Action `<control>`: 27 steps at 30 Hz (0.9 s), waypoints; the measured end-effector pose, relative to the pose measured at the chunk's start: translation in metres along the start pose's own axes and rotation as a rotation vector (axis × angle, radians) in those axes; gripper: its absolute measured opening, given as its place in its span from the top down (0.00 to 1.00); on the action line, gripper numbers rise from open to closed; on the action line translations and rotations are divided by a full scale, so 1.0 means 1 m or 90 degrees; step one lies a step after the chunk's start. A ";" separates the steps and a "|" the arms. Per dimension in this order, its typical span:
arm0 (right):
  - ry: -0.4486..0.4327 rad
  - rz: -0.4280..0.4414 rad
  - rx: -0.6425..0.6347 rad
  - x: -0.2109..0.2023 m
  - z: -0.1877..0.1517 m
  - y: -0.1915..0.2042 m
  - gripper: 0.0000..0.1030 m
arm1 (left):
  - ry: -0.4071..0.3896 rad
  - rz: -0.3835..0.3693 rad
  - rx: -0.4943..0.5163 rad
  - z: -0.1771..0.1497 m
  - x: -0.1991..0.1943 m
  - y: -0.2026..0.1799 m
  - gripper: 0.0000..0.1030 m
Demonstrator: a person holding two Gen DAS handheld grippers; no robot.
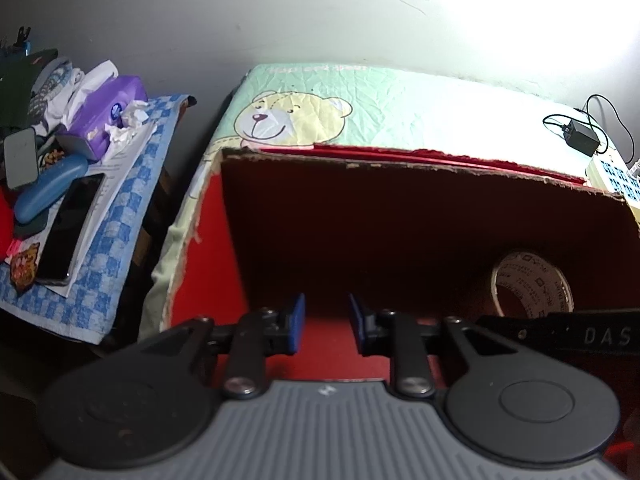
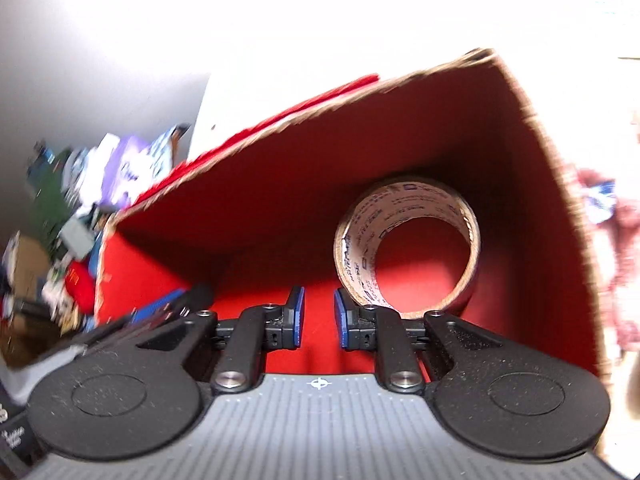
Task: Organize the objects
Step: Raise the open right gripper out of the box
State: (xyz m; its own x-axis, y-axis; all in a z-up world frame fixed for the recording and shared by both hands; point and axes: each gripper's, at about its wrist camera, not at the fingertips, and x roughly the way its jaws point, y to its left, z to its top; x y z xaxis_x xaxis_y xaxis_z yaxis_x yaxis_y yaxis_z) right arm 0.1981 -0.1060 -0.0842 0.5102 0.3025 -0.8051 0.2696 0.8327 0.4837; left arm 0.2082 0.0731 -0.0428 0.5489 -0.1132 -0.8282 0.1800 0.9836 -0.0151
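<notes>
Both of your tongs point down into the red cardboard box [image 1: 400,232], which sits on a bed under a green quilt printed with a teddy bear [image 1: 292,118].

In the left wrist view, your left tongs [image 1: 326,322] sit low in the frame with a clear gap between the blue pads and nothing between them, only the red box floor behind. The roll of tape [image 1: 532,286] lies at the lower right of that frame, inside the box near its right wall, partly cut off by the black body of your other tool.

In the right wrist view, your right tongs [image 2: 319,316] are drawn nearly together, a narrow slit left between the pads, pinching nothing. The roll of tape [image 2: 408,244] stands on its edge on the box floor just above and right of those tongs, its printed cardboard core facing you. Whether the right pad touches it, you cannot tell.

At the left of the left wrist view, a surface with a blue checked cloth [image 1: 120,216] carries a purple tissue pack [image 1: 108,116], a blue case [image 1: 48,192] and a dark phone [image 1: 70,228].
</notes>
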 end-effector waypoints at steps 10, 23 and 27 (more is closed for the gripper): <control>-0.027 -0.020 0.012 -0.009 0.000 -0.007 0.78 | -0.004 0.013 0.026 -0.001 0.000 -0.005 0.69; -0.083 -0.066 -0.128 -0.035 -0.014 0.003 0.77 | -0.002 0.040 0.065 -0.002 0.002 -0.012 0.61; -0.106 -0.085 -0.143 -0.043 -0.015 0.004 0.76 | -0.002 0.053 0.077 -0.002 0.001 -0.015 0.52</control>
State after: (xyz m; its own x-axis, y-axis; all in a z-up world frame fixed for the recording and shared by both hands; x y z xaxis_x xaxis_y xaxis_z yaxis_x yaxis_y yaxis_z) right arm 0.1647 -0.1090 -0.0526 0.6140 0.1195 -0.7802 0.1646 0.9474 0.2746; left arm 0.2044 0.0590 -0.0450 0.5688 -0.0321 -0.8219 0.2307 0.9654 0.1219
